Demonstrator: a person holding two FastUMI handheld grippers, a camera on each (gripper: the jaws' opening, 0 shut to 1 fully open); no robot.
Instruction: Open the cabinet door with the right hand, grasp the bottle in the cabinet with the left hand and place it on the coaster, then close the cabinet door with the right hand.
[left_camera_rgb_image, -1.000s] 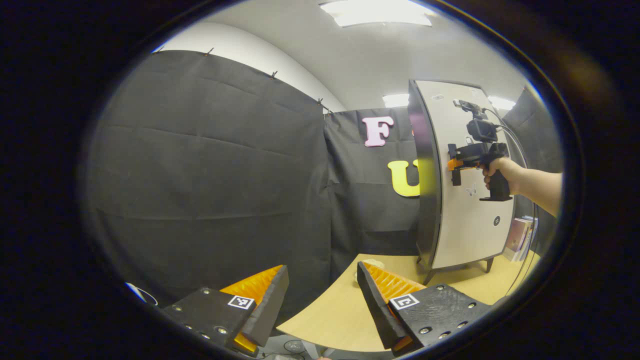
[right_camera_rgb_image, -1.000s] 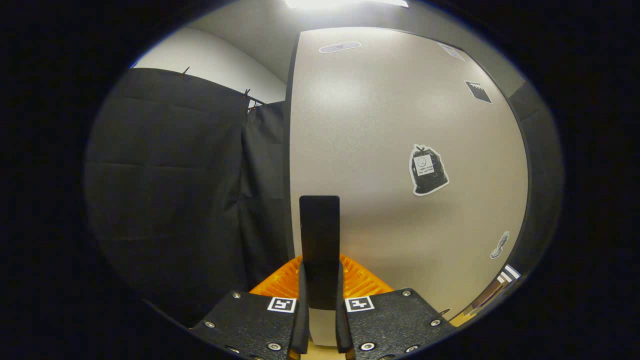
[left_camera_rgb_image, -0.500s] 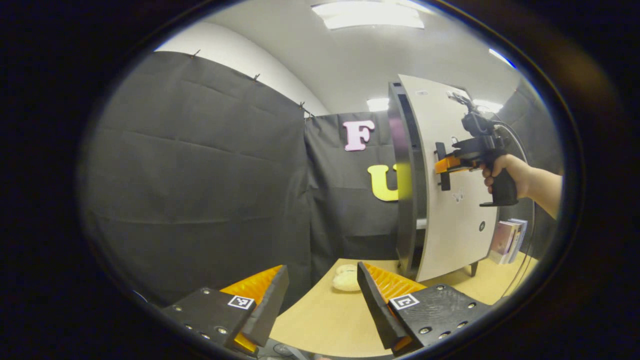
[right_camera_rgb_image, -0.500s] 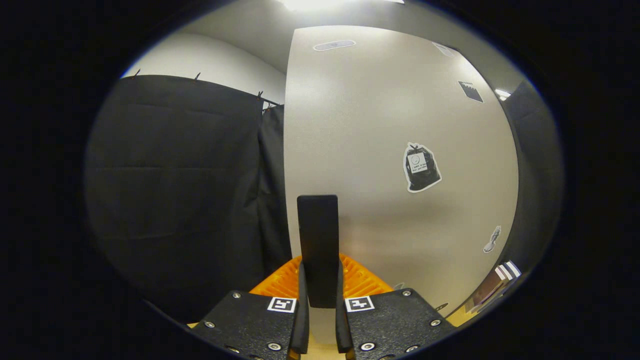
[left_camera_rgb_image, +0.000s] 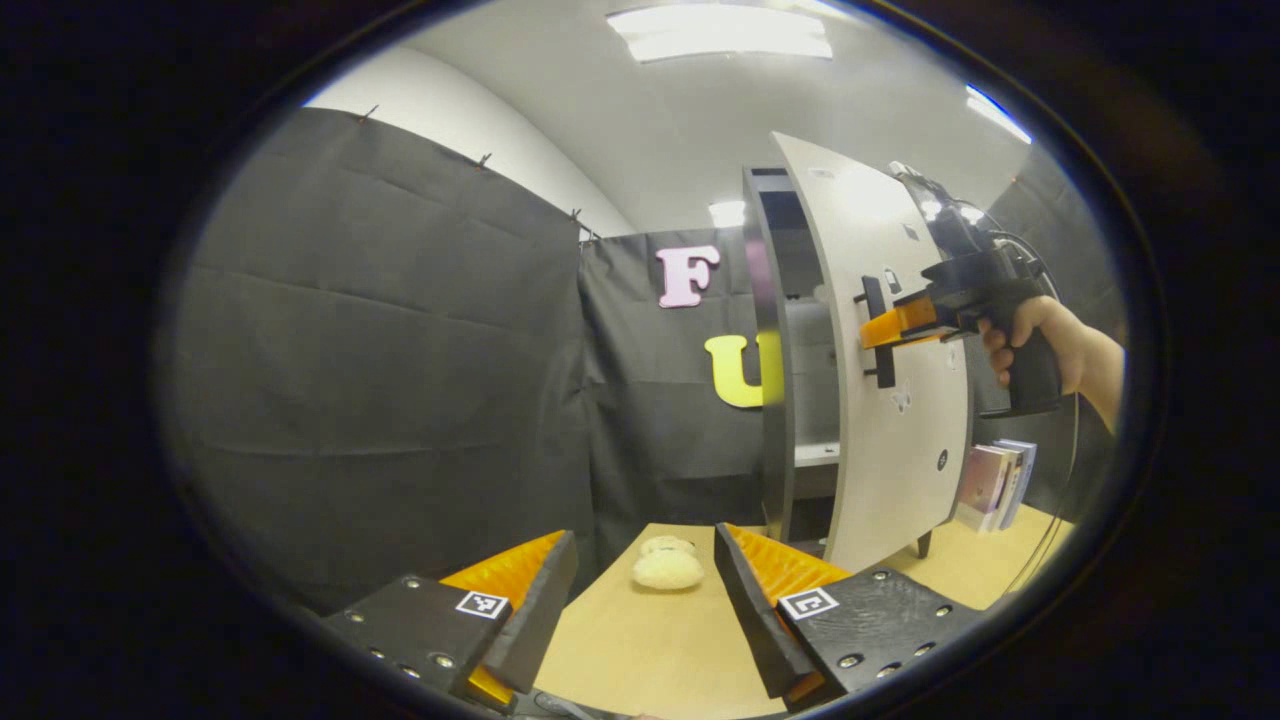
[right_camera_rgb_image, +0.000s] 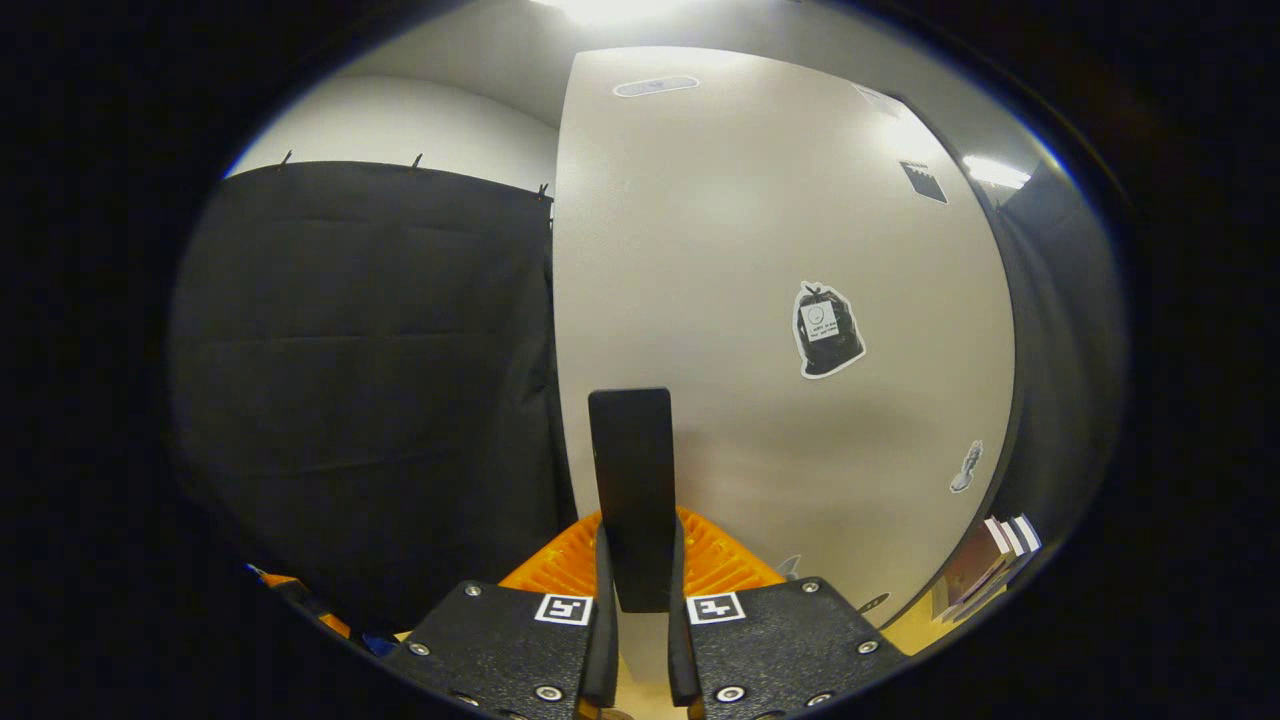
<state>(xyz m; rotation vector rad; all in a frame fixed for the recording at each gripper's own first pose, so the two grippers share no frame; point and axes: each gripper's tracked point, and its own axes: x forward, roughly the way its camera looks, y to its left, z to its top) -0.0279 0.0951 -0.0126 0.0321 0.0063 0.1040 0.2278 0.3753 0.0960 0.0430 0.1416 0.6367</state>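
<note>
Right claw (right_camera_rgb_image: 636, 640) is clamped on the black door handle (right_camera_rgb_image: 630, 490) of the cabinet door (right_camera_rgb_image: 760, 300), both fingers pressing its sides. In the left gripper view the door stands partly open, an inner shelf (left_camera_rgb_image: 818, 455) exposed; the bottle cannot be made out. Left claw (left_camera_rgb_image: 645, 600) hangs with fingers apart over the bench (left_camera_rgb_image: 650, 650), near a pale coaster (left_camera_rgb_image: 667, 567). Books (left_camera_rgb_image: 990, 482) stand beside the cabinet.
</note>
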